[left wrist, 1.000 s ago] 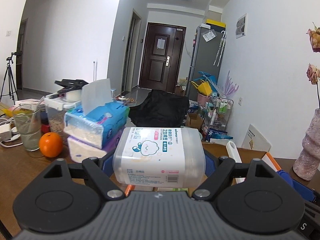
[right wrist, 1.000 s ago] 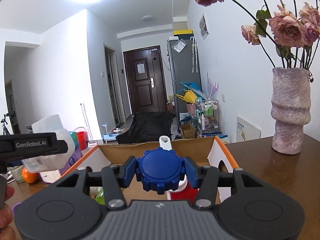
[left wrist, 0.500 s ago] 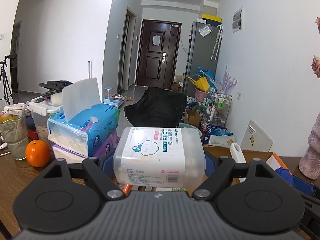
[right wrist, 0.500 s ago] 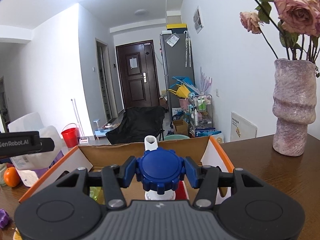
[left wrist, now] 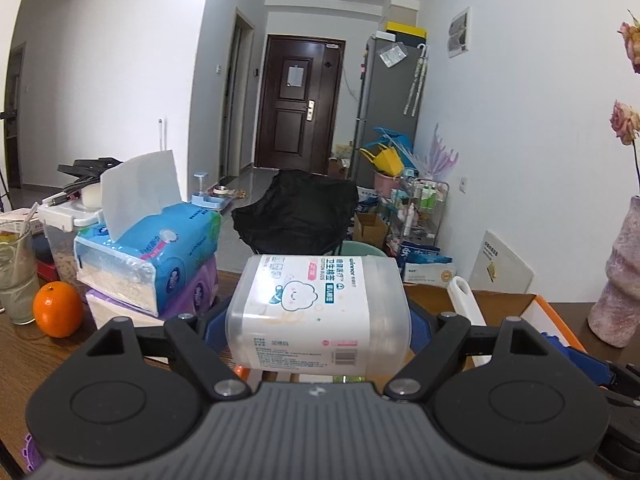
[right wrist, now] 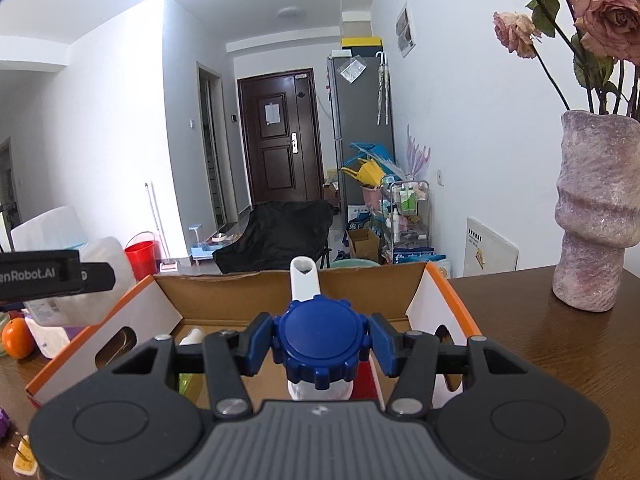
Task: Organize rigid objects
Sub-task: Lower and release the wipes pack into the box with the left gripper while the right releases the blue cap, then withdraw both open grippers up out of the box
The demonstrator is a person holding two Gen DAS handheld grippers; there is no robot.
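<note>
My left gripper (left wrist: 318,332) is shut on a clear plastic cotton-swab box (left wrist: 320,304) with a white label, which lies crosswise between the blue pads above the table. In the right wrist view my right gripper (right wrist: 320,346) is shut on the blue ridged cap (right wrist: 320,340) of a white bottle. It hangs over the near side of an open cardboard box (right wrist: 440,292) with orange edges. Inside the box are a white tube (right wrist: 305,280), something green (right wrist: 188,384) and something red (right wrist: 366,380). The box's far corner (left wrist: 504,306) shows right of the left gripper.
Stacked tissue packs (left wrist: 148,256), an orange (left wrist: 58,310) and a drinking glass (left wrist: 16,280) stand at the left on the brown table (right wrist: 560,340). A pink vase (right wrist: 596,216) with dried roses stands to the right of the box. The left gripper's black body (right wrist: 56,276) reaches in from the left.
Both grippers have edged toward the cardboard box with their loads; the box now looks nearer and wider in the right view. Both grips are unchanged.
</note>
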